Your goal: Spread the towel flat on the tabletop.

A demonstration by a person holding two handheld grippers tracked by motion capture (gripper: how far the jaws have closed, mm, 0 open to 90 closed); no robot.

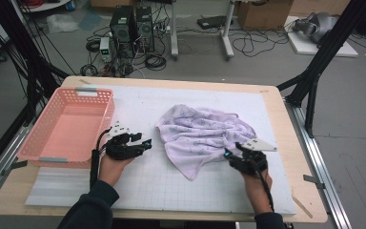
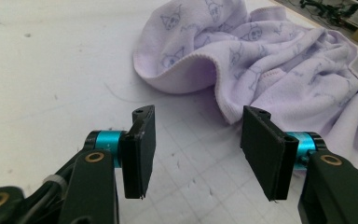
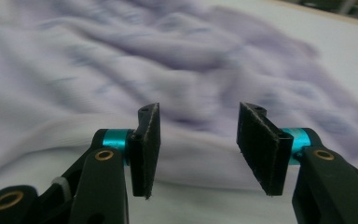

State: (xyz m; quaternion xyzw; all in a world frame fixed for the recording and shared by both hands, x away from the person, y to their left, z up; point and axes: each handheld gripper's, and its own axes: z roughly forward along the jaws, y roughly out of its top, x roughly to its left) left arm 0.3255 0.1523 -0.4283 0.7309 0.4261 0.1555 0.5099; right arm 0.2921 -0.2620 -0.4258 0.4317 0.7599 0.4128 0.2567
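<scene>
From above I see a white gridded mat [image 1: 171, 186] on a wooden table, a pink basket [image 1: 66, 126] at its left and a crumpled lilac towel [image 1: 202, 133] at centre. My left gripper [image 1: 143, 143] sits just left of the towel, my right gripper [image 1: 231, 151] at its near right edge. In the left gripper view the jaws stand apart, empty, towel [image 2: 270, 60] just ahead. In the right gripper view they gape too, blurred towel [image 3: 121, 70] close beyond.

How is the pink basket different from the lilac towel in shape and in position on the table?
The pink basket is a rigid, perforated rectangle, while the lilac towel is soft cloth lying crumpled. The basket sits at the table's left edge; the towel lies near the middle, on the white mat. Neither is held.
</scene>
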